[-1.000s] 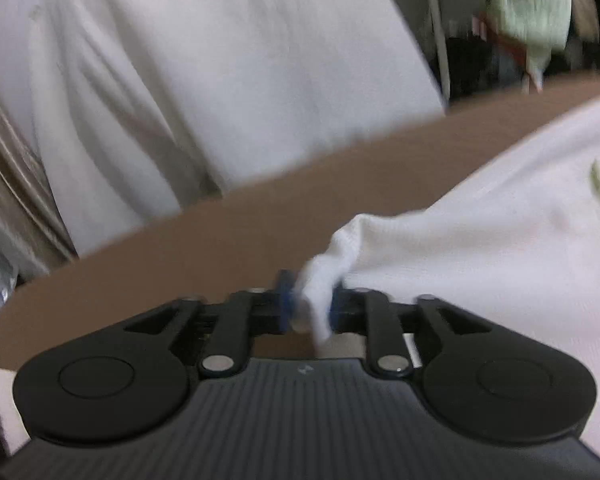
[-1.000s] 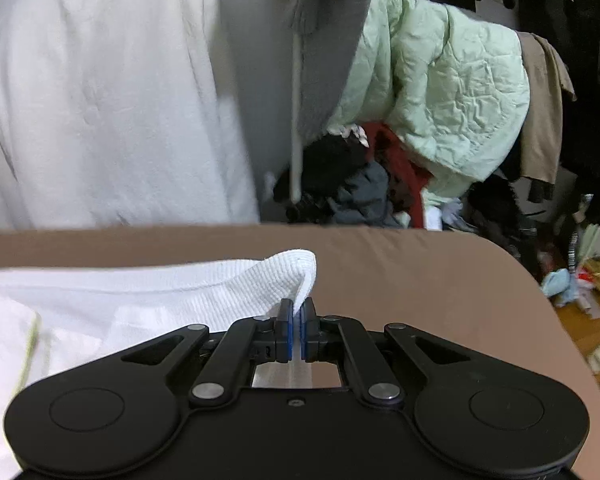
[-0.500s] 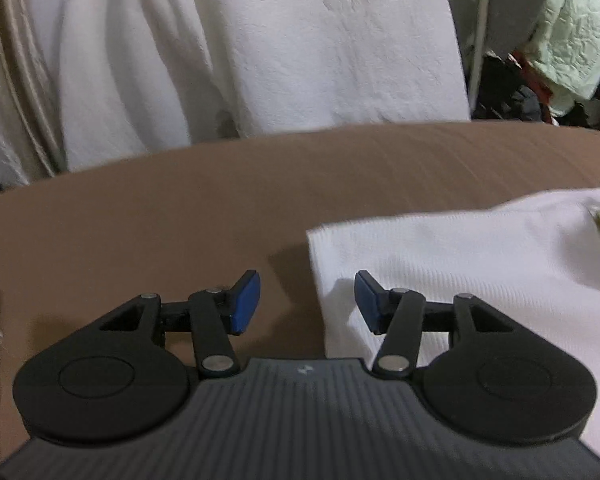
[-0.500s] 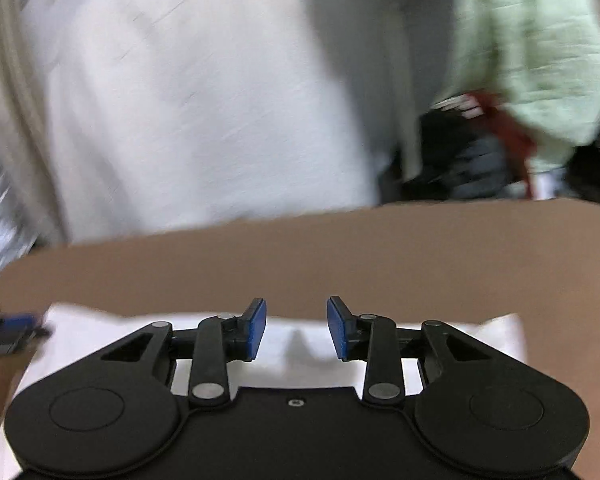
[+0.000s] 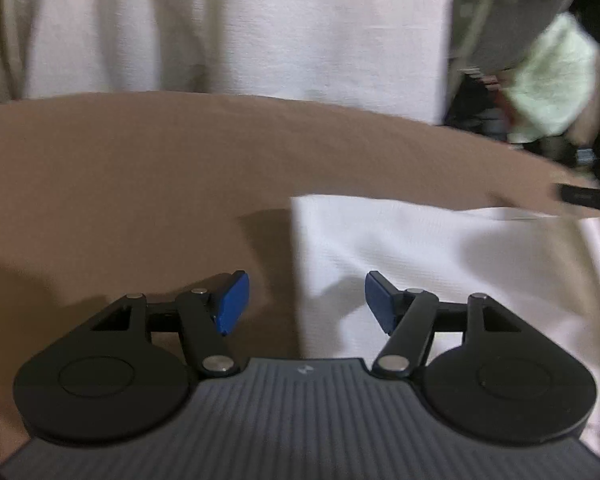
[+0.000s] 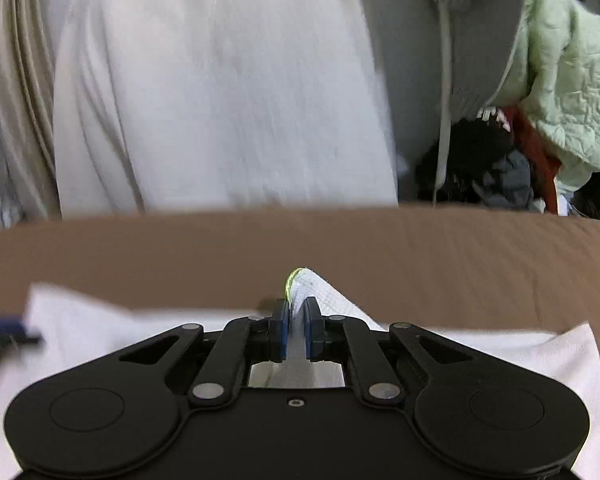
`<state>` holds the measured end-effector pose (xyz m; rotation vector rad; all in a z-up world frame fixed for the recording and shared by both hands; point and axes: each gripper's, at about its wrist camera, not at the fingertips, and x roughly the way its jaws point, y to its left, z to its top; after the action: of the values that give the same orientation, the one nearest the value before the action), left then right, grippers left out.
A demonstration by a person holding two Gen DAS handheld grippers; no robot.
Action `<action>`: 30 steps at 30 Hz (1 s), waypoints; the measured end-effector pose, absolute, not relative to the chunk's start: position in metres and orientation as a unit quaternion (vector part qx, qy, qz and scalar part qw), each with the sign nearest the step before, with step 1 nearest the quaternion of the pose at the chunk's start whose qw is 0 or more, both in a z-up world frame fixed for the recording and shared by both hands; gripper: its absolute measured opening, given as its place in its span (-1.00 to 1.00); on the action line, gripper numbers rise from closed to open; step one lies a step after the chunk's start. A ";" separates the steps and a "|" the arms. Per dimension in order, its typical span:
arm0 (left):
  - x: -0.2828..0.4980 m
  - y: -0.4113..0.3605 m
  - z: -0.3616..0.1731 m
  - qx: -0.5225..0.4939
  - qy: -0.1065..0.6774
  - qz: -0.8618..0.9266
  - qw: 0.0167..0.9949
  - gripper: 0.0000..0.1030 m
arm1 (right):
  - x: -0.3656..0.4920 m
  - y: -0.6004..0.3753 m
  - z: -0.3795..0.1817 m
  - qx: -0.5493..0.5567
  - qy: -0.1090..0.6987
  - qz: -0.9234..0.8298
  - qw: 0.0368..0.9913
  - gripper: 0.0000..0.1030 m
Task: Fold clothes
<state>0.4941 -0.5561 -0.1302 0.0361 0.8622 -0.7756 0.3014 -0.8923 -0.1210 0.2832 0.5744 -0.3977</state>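
A white ribbed-knit garment is lying flat on a brown fabric-covered surface, with its left edge running straight down toward the left gripper.

The left gripper's jaws are opening and gripping nothing. Its 2 blue pads are standing apart: the left pad is hanging over bare brown surface just beside the garment's edge, while the right pad is hanging over the white cloth, so the edge is lying in the gap between them, nearer the left pad. No pad is pressing on the fabric. At the far right of the left wrist view a blurred dark part of the other tool is showing over the garment's far edge.

The right gripper is closing its jaws on a raised pinch of the same garment. A peak of white cloth with a thin yellow-green trim is sticking up past the 2 blue pads, and the fold is running down between them, with the pads touching it on both sides. The rest of the garment is spreading flat to either side of that gripper.

Behind the surface a large white cloth is hanging, and a pale green quilted jacket is draped at the right above a heap of dark clothes.
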 end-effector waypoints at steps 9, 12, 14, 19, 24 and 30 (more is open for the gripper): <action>0.490 -0.548 -0.138 -0.074 0.414 -0.392 0.818 -0.96 | 0.301 -0.885 -0.124 0.179 0.283 -0.195 0.922 0.02; 0.459 -0.543 -0.119 -0.100 0.363 -0.482 0.791 -0.97 | 0.285 -0.886 -0.121 0.262 0.259 -0.140 0.919 0.02; 0.424 -0.546 -0.110 -0.066 0.346 -0.525 0.775 -0.97 | 0.271 -0.884 -0.124 0.317 0.255 -0.097 0.908 0.03; 0.333 -0.564 -0.109 0.064 0.342 -0.575 0.741 -0.94 | 0.236 -0.867 -0.137 0.335 0.275 -0.030 0.900 0.03; 0.263 -0.578 -0.138 0.224 0.339 -0.493 0.769 -0.84 | 0.233 -0.855 -0.138 0.304 0.288 0.007 0.908 0.03; 0.245 -0.515 -0.123 0.132 0.373 -0.405 0.825 -0.31 | 0.238 -0.822 -0.127 0.267 0.279 0.086 0.918 0.03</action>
<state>0.2449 -0.5147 -0.1231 0.2804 0.7927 -0.8602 0.2384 -0.8215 -0.1275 0.5493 0.5745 0.1776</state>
